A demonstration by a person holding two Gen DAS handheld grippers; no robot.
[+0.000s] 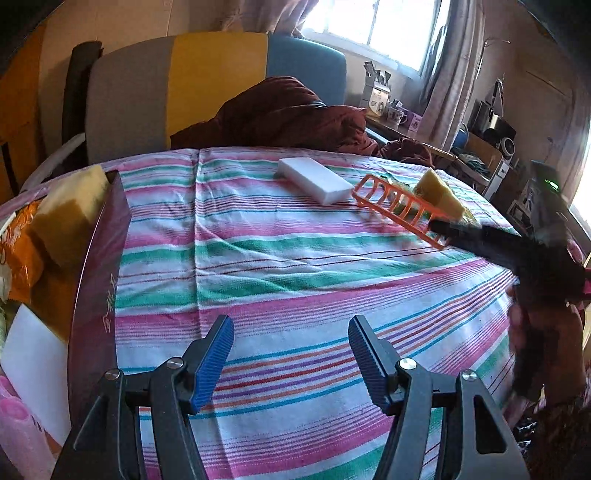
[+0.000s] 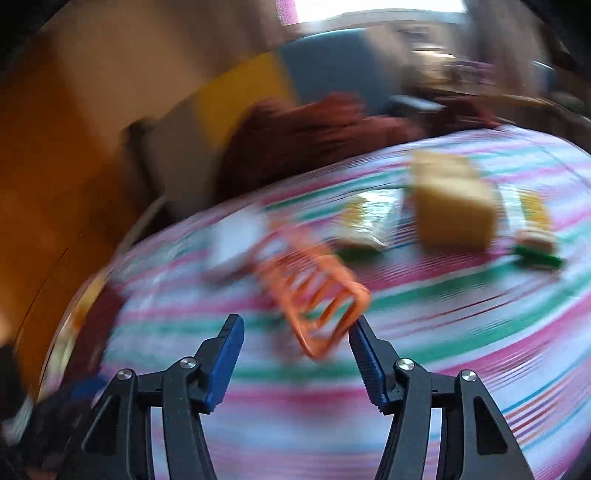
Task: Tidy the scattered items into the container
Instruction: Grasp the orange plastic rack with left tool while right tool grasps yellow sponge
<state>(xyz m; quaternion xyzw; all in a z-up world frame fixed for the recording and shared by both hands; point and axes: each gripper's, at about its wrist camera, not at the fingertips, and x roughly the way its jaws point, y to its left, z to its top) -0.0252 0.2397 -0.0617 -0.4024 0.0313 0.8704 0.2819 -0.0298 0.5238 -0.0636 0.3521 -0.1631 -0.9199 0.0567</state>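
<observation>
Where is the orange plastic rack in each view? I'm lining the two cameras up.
Left wrist: orange plastic rack right of centre, beside the white sponge block.
Right wrist: rack centre, blurred, just ahead of the open right gripper.
Shared landmark: yellow sponge.

- You are facing a table under a striped cloth (image 1: 295,266) in pink, green and white bands, with creases running across it.
- Past the table's far edge stands a chair (image 1: 207,85) whose back is panelled grey, yellow and blue; a dark red garment (image 1: 288,114) is heaped against it.
- At your upper right a window (image 1: 373,26) pours in bright daylight, with pale curtains (image 1: 447,85) hanging beside it.
- Below the window a cluttered sill or shelf (image 1: 388,107) carries mugs and small boxes.
- An orange-brown wooden surface (image 1: 18,107) fills your left side.
- The right wrist view is badly motion-blurred; you can make out only the same cloth, chair and glare.
</observation>
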